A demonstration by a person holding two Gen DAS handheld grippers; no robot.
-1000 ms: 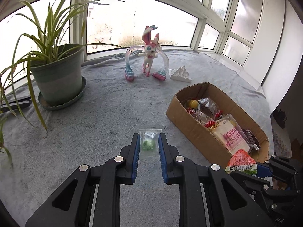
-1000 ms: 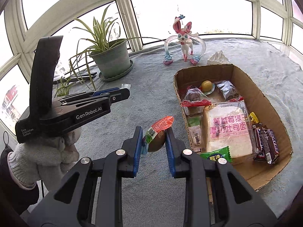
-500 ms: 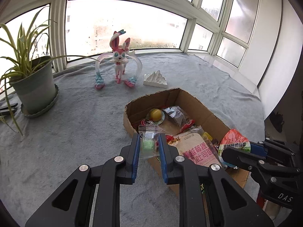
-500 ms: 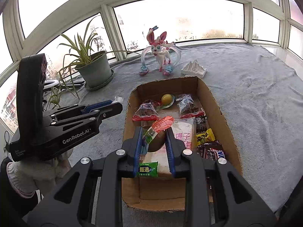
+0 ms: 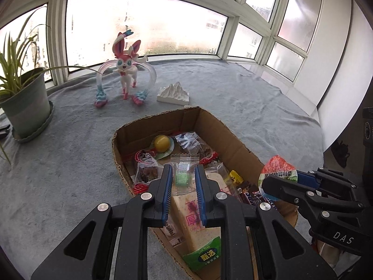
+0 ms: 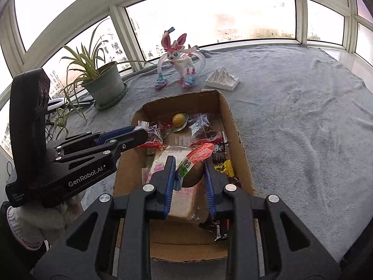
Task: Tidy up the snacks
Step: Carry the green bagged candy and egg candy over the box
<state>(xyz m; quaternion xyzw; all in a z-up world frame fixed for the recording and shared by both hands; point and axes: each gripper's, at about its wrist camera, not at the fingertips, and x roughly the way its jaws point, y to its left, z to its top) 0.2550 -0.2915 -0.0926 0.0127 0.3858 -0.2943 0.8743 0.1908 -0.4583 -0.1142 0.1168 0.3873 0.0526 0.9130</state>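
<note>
Left claw [image 5: 183, 182]: clamped on a clear packet [image 5: 184, 170] with a green sweet inside, held above the near-left part of the cardboard box [image 5: 235, 137].
Right claw [image 6: 189, 175]: clamped on a red-and-green snack pouch [image 6: 197, 156], held over the middle of the box.
Box contents: white bread pack [image 5: 195, 214], yellow ball-shaped sweet [image 5: 162, 142], clear-wrapped dark snacks, chocolate bars along the right wall.
Worktop [image 6: 303, 128]: covered by grey cloth; box lying on it.
Behind the box: pink figurine [image 5: 126, 70], white mountain model [image 5: 173, 93], potted plant [image 5: 25, 102] to the left.
</note>
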